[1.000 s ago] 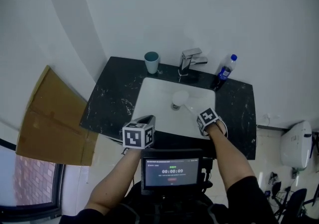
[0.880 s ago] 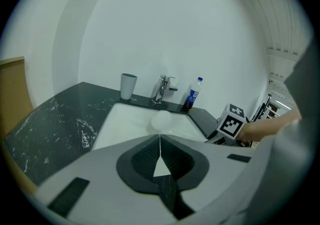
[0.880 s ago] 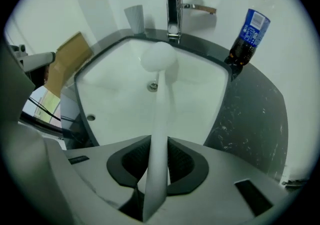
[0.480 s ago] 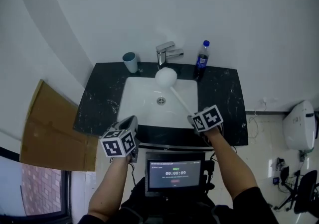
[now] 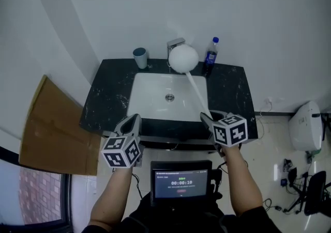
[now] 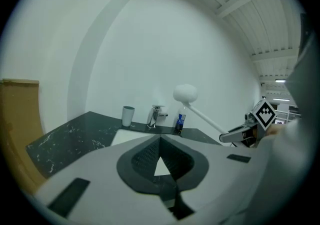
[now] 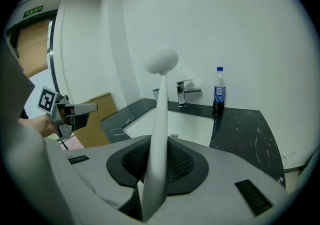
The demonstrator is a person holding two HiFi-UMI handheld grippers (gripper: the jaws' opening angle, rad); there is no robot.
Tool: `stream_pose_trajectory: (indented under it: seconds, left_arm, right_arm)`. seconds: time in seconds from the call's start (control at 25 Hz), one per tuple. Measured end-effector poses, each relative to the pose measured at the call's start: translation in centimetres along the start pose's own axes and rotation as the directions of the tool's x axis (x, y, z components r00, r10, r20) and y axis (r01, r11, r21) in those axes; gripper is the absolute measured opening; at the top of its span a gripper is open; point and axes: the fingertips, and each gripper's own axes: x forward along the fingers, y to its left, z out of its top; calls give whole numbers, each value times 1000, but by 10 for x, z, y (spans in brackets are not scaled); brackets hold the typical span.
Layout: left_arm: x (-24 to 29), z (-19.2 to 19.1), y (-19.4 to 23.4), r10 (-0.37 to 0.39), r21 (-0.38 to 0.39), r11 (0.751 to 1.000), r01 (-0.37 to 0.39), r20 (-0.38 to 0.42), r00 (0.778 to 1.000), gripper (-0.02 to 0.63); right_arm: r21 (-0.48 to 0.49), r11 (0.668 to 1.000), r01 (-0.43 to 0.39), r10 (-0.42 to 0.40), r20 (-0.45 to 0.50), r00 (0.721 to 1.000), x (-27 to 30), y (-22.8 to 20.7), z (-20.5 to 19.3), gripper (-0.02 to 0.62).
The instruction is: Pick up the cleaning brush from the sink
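Above the sink, the right gripper is closed on the low end of the cleaning brush, which seems light, stiff and smooth, so a grip nearer its round head would steady it; the left gripper is closed, empty.

White cleaning brush in right gripper

My brush is slanting across the right of the sink, partly blocking the faucet. The bowl's left is lying open. The cup and bottle are crowding the back ledge.
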Motion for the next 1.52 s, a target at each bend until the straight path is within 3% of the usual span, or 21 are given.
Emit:
stream_pose_trajectory:
  seconds: [0.24, 0.48, 0.6, 0.76, 0.88, 1.12, 1.32, 1.52]
  left_arm:
    - [-29, 4, 10, -20, 10, 1000, 19, 93, 995, 6]
    - [-47, 7, -20, -29, 11, 1000, 27, 121, 992, 6]
    - [-53, 16, -48, -40, 44, 998, 34, 136, 990, 6]
    - [-49, 28, -82, -86, 92, 993, 72, 163, 983, 6]
    - [-41, 31, -94, -81, 92, 993, 67, 156, 984, 6]
    - [-32, 29, -112, -78, 84, 994, 67, 141, 987, 6]
    - [-38, 30, -117, -117, 129, 987, 94, 180, 977, 6]
    - [-48, 28, -107, -84, 115, 992, 58, 241, 967, 6]
  right_arm:
    - [-40, 997, 71, -64, 145, 987, -31, 41, 14, 57]
    - [2, 995, 100, -96, 282, 955, -76, 41, 29, 55]
    - [-22, 993, 117, -104, 330, 938, -101, 34, 31, 55]
    - [-34, 987, 156, -127, 423, 897, -126, 24, 40, 56]
    - [-21, 987, 160, -129, 490, 862, -139, 19, 45, 56]
    - [-49, 983, 177, -117, 572, 812, -159, 18, 48, 56]
    - [-55, 981, 188, -114, 622, 775, -164, 25, 44, 56]
    - [-39, 979, 200, -130, 639, 758, -162, 30, 45, 55]
